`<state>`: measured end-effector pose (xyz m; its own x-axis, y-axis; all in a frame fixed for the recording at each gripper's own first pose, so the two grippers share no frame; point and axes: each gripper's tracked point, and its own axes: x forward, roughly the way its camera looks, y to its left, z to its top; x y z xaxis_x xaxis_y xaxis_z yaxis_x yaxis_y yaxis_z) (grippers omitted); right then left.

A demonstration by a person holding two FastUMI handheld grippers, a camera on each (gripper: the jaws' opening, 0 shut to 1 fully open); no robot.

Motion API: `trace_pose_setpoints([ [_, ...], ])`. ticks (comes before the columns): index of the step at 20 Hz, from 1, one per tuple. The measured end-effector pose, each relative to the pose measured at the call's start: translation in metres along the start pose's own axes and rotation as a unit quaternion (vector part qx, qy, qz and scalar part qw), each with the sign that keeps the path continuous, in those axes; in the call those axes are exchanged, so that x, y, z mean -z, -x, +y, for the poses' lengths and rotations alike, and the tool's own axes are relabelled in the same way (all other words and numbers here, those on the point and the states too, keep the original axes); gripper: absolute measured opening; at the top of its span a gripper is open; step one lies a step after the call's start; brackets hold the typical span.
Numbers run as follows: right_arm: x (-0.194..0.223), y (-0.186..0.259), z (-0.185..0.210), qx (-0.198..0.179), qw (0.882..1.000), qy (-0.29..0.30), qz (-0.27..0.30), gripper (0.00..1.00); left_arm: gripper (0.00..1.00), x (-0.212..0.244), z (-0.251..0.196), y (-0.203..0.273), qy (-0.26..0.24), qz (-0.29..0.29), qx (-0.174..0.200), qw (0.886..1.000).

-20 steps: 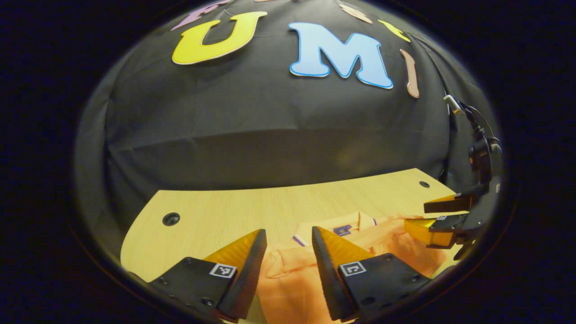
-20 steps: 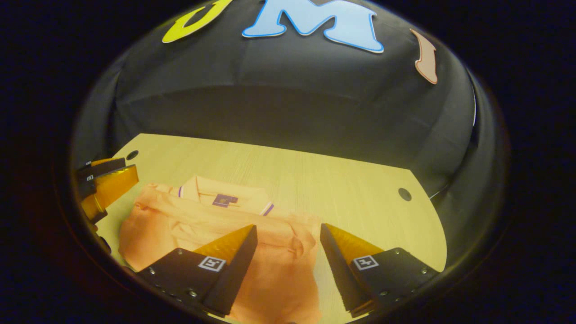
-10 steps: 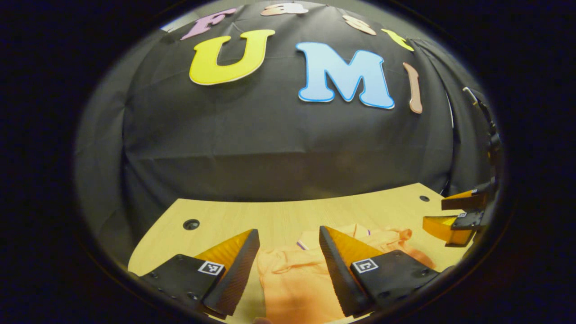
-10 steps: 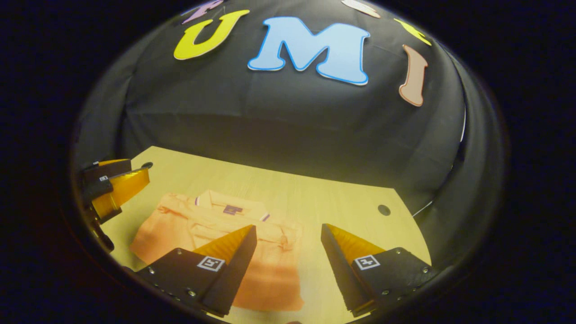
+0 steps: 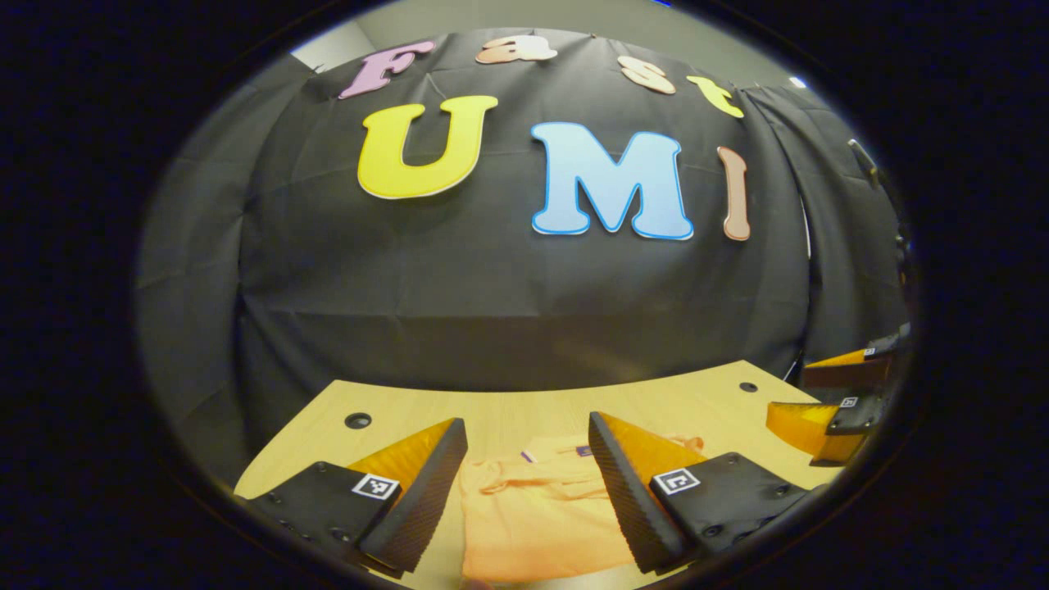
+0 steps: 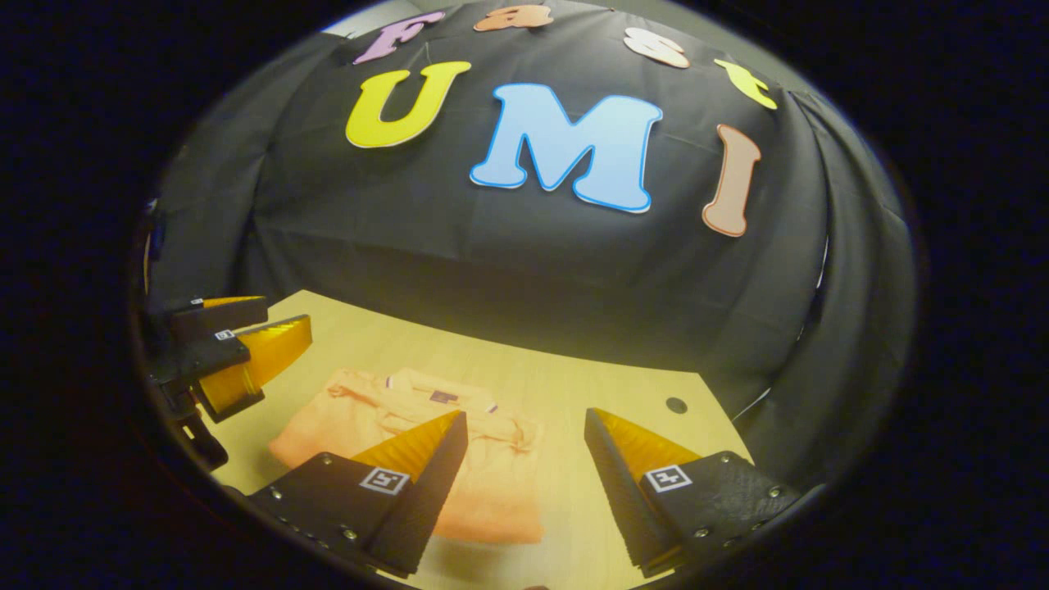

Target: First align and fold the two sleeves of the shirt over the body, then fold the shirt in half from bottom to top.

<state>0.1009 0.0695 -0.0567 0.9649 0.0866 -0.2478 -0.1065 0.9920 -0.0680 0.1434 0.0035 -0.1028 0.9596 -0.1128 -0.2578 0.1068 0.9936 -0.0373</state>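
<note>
Both tongs, left (image 5: 528,447) and right (image 6: 524,434), gape above the seemingly folded orange shirt (image 6: 426,442).

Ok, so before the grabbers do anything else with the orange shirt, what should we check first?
1. Left gripper jaws open and empty: ok.
2. Right gripper jaws open and empty: ok.
3. Orange shirt lies on the wooden table, neither gripper touching it: ok.
4. Sleeves folded over the body: seems ok, no sleeve sticks out.
5. Folded in half bottom to top: cannot tell; it looks short and compact with the collar on top, but the layers are not clear.
6. Edges lined up neatly: cannot tell, the near edge is partly hidden.
</note>
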Motion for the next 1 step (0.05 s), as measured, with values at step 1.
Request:
trace_pose_setpoints([
  [1,-0.0021,0.0048,-0.002,0.002,1.0,0.006,-0.006,0.89,0.97,-0.0007,0.0013,0.0048,0.002,-0.001,-0.003,1.0],
])
